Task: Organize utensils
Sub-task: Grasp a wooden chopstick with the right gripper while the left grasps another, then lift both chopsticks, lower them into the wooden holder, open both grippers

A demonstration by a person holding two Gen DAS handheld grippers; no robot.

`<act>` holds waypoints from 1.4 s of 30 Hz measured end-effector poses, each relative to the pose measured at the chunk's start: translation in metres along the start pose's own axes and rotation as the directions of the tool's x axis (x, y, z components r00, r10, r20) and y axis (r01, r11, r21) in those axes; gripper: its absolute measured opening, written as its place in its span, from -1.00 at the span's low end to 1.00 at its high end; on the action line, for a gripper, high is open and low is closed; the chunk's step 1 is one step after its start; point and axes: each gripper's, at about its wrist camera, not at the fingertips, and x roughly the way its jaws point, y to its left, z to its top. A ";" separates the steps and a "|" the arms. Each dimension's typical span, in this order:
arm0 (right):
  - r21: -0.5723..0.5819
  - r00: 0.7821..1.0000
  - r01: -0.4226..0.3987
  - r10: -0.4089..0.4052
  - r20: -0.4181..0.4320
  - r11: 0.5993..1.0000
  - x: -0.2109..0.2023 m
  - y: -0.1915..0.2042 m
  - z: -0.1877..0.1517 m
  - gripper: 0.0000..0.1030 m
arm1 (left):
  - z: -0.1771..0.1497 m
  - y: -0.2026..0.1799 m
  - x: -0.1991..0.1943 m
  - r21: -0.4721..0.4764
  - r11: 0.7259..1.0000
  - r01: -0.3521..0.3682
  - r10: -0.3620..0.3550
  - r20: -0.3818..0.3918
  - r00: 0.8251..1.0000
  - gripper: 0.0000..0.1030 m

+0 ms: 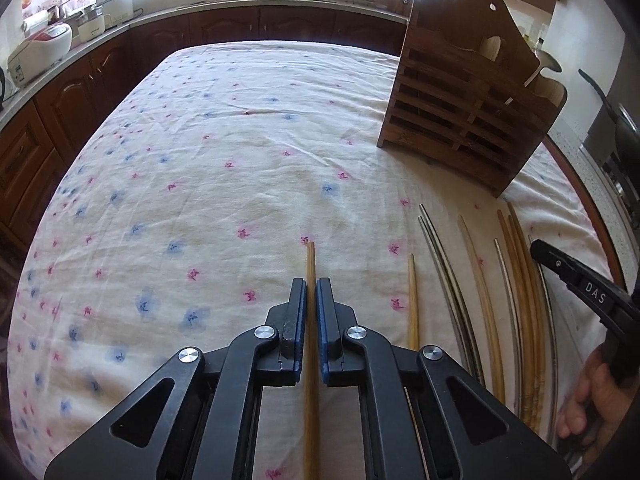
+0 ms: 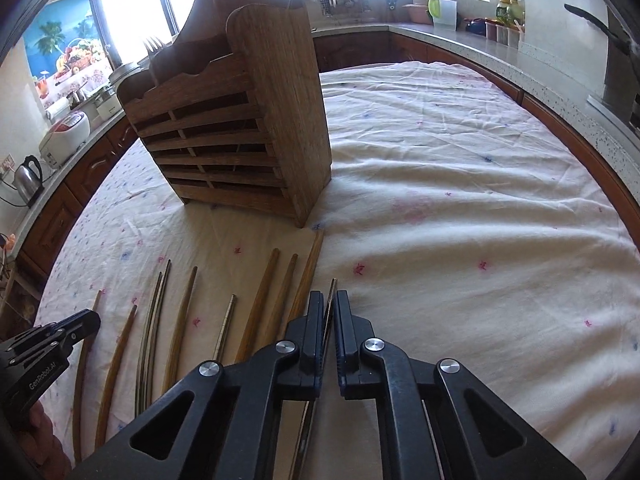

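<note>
My left gripper (image 1: 311, 284) is shut on a wooden chopstick (image 1: 310, 258) that runs between its pads and points forward over the floral tablecloth. My right gripper (image 2: 330, 296) is shut on a thin metal chopstick (image 2: 331, 286). Several wooden and metal chopsticks (image 1: 480, 280) lie in a row on the cloth, also seen in the right wrist view (image 2: 180, 320). A slatted wooden utensil holder (image 1: 468, 108) stands beyond them, upright, with a spoon and a fork in it; it also shows in the right wrist view (image 2: 240, 128).
The table (image 2: 460, 184) is covered with a wrinkled white floral cloth. Brown kitchen cabinets and a counter with a rice cooker (image 1: 38, 46) and a kettle (image 2: 28, 178) surround it. A pan handle (image 2: 596, 26) juts in at right.
</note>
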 end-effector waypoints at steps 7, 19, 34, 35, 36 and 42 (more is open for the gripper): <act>0.014 0.996 -0.067 0.066 0.054 0.998 -0.031 0.003 -0.005 -0.92 | 0.003 0.008 -0.033 -0.045 0.995 0.084 -0.082 0.048 0.995 -0.91; -0.021 0.961 -0.128 0.129 0.245 0.992 -0.120 0.014 0.010 -0.93 | 0.019 0.000 -0.115 -0.008 0.983 0.181 -0.175 0.217 0.960 -0.91; -0.042 0.899 -0.168 0.171 0.404 0.985 -0.181 0.018 0.030 -0.93 | 0.033 -0.004 -0.158 0.010 0.971 0.240 -0.231 0.314 0.921 -0.91; -0.042 0.897 -0.169 0.172 0.408 0.985 -0.182 0.018 0.031 -0.93 | 0.034 -0.004 -0.159 0.011 0.970 0.241 -0.232 0.319 0.919 -0.91; -0.042 0.895 -0.171 0.173 0.411 0.984 -0.183 0.017 0.032 -0.93 | 0.035 -0.004 -0.160 0.010 0.971 0.240 -0.230 0.324 0.918 -0.91; -0.044 0.889 -0.182 0.183 0.419 0.982 -0.183 0.016 0.034 -0.93 | 0.041 -0.003 -0.161 0.013 0.971 0.239 -0.229 0.339 0.912 -0.91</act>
